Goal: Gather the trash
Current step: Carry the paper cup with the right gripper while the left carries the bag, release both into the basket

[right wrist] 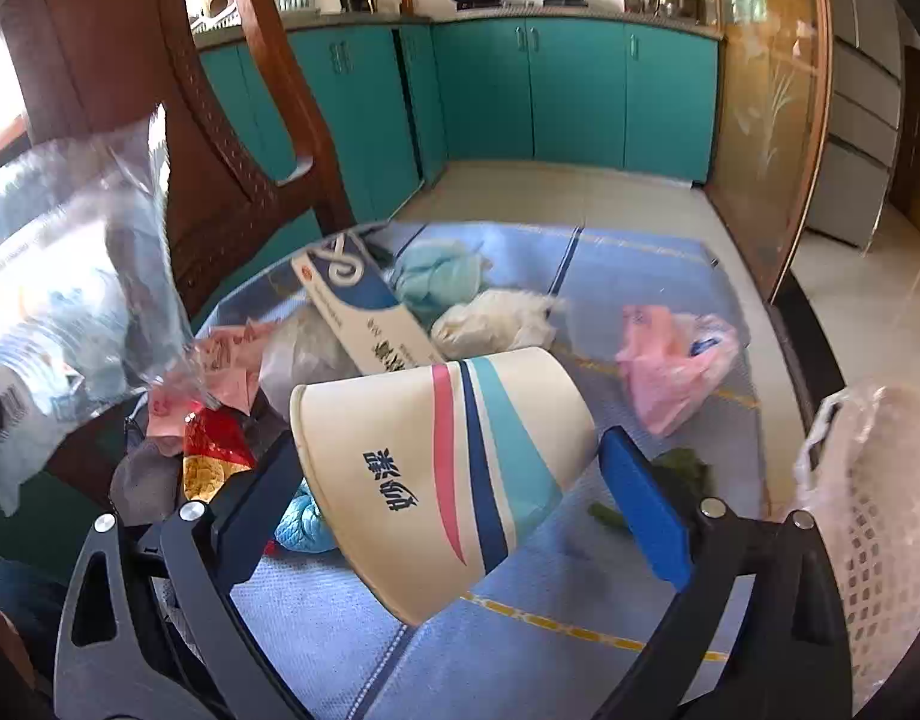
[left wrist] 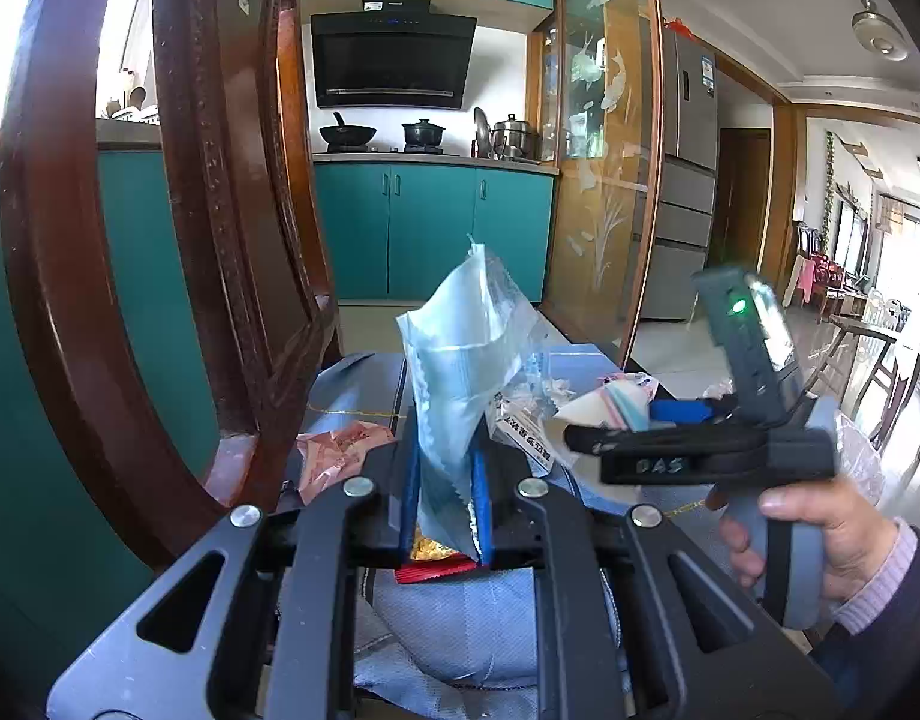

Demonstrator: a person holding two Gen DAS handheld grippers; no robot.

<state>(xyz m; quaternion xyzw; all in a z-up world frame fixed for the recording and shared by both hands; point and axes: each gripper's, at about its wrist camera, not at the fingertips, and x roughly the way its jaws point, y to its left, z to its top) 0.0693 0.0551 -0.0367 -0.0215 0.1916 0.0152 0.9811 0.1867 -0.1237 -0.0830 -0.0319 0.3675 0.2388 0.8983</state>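
Note:
My left gripper (left wrist: 447, 498) is shut on a clear bluish plastic wrapper (left wrist: 454, 354) that stands up between its blue pads above the table. The same wrapper (right wrist: 70, 276) shows at the left of the right wrist view. My right gripper (right wrist: 454, 468) is shut on a white paper cup (right wrist: 442, 468) with pink, navy and teal stripes, held tilted on its side above the blue tablecloth (right wrist: 520, 648). The right gripper (left wrist: 700, 456) with the cup (left wrist: 604, 405) also shows at the right of the left wrist view.
On the cloth lie a blue-and-white carton (right wrist: 364, 306), a teal wad (right wrist: 439, 276), a white wad (right wrist: 496, 318), a pink bag (right wrist: 670, 366), pink paper (right wrist: 232, 360), a red-gold wrapper (right wrist: 214, 450) and green scraps (right wrist: 682, 468). A white lined basket (right wrist: 880, 510) stands right. A wooden chair (left wrist: 160, 240) stands left.

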